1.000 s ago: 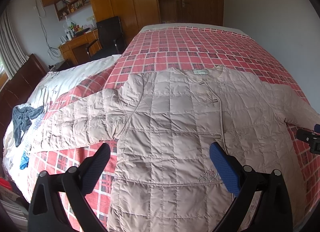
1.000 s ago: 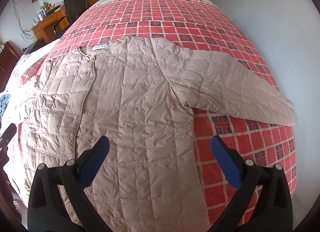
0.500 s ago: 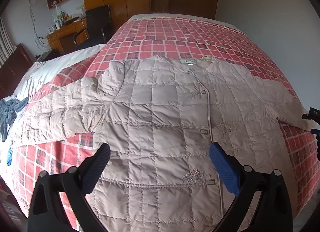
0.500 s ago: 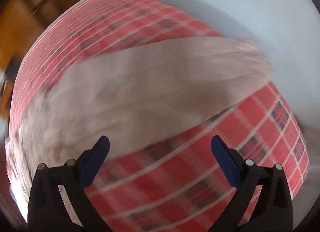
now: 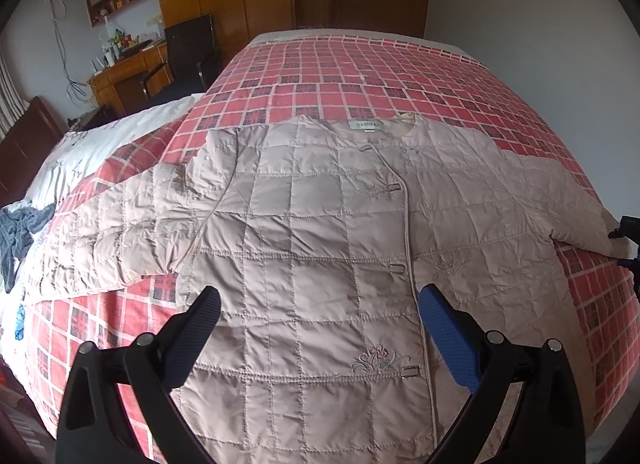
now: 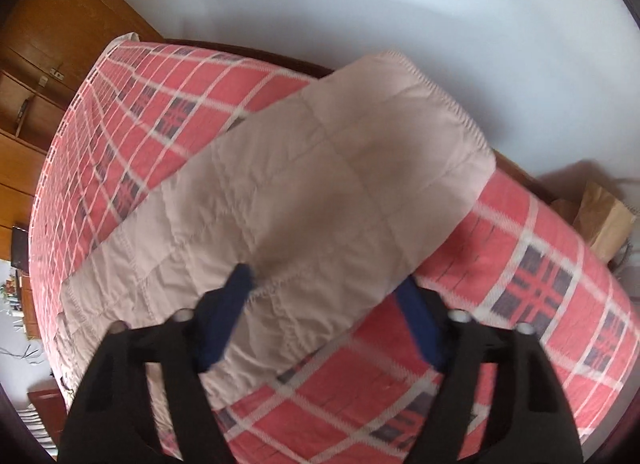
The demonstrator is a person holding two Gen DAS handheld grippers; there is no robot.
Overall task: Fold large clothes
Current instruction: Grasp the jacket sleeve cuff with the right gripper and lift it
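Where a second ago the right gripper (image 6: 326,288) looked down over the whole quilted jacket (image 5: 320,264), it has now swung low to the sleeve (image 6: 340,167), its fingers narrowed around the cuff end though not clearly pinched shut. The jacket lies flat, front up, on the checked bed (image 5: 360,63), ahead of the left gripper (image 5: 318,304), whose fingers hover spread above the hem. Folding the sleeve inward likely comes next.

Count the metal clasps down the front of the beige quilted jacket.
4 on the beige quilted jacket: collar clasp, upper-chest clasp, mid-front clasp, lowest clasp beside the embroidered flower. Others may hide near the hem.
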